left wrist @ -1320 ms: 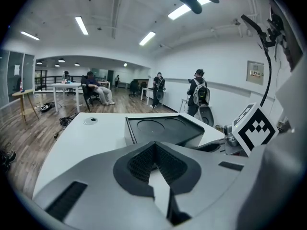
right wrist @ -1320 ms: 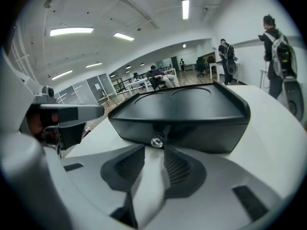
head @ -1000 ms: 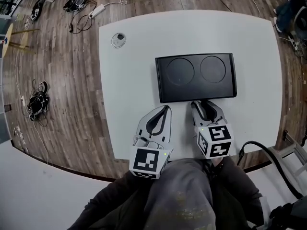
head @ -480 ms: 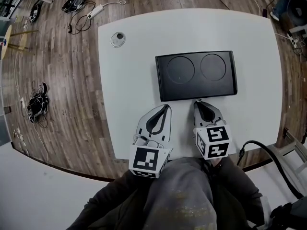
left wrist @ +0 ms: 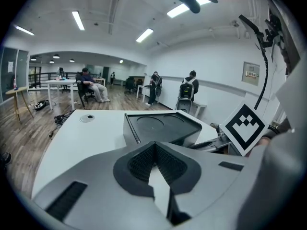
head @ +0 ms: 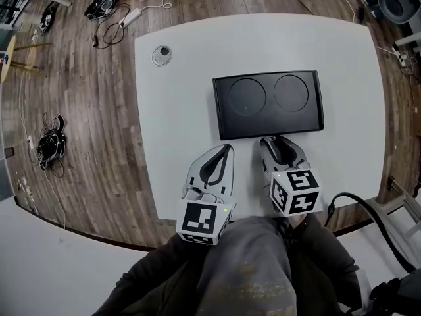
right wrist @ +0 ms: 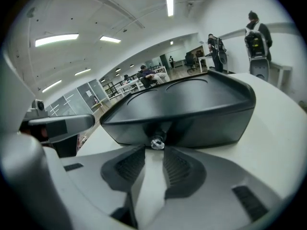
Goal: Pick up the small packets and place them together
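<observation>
No small packets show in any view. My left gripper (head: pixel 229 148) (left wrist: pixel 154 145) rests on the white table (head: pixel 177 104) near its front edge, shut, tips meeting with nothing between them. My right gripper (head: pixel 279 139) (right wrist: pixel 152 150) lies beside it, open; its jaws have just been opening and nothing is between them. Its tips reach the front wall of a black flat appliance (head: pixel 268 104) (right wrist: pixel 192 104) (left wrist: pixel 160 126) with two round rings on top. A small shiny knob (right wrist: pixel 157 143) on that wall sits just beyond the right tips.
A round cable grommet (head: pixel 162 54) (left wrist: pixel 87 118) sits at the table's far left. A thick black cable (head: pixel 355 206) curves off the front right edge. Cables and a power strip (head: pixel 131 13) lie on the wood floor. The person's lap (head: pixel 243 268) fills the bottom.
The right gripper's jaws were drawn together half a second ago and now stand apart again. The left gripper has kept still.
</observation>
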### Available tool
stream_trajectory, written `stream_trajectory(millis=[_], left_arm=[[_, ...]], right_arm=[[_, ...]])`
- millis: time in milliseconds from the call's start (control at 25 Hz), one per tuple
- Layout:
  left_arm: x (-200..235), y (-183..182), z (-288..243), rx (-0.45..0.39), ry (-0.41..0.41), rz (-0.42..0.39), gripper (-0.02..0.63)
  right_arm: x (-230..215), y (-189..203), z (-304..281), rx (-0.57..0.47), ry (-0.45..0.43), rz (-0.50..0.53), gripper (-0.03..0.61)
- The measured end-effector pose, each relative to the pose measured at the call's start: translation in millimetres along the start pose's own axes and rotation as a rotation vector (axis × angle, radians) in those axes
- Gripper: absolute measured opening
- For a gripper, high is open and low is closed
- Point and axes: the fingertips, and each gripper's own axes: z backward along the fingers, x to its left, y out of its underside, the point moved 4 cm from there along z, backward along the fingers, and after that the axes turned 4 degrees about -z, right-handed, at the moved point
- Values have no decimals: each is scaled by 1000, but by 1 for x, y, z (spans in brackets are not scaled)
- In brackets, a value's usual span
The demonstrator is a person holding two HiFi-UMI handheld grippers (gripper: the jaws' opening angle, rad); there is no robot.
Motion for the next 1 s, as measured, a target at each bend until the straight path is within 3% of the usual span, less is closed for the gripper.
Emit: stream_trajectory(millis=[280, 400, 1000], left_arm=[[3, 1, 0, 3, 2, 11, -9], [2, 2, 0, 6, 4, 15, -9], [-1, 6, 0, 15, 14, 6, -9]], right_arm=[[-4, -2, -1, -13, 14, -77, 109], [-6, -2, 0, -22, 4, -119, 75], [-5, 5, 3, -26, -1, -93, 71]])
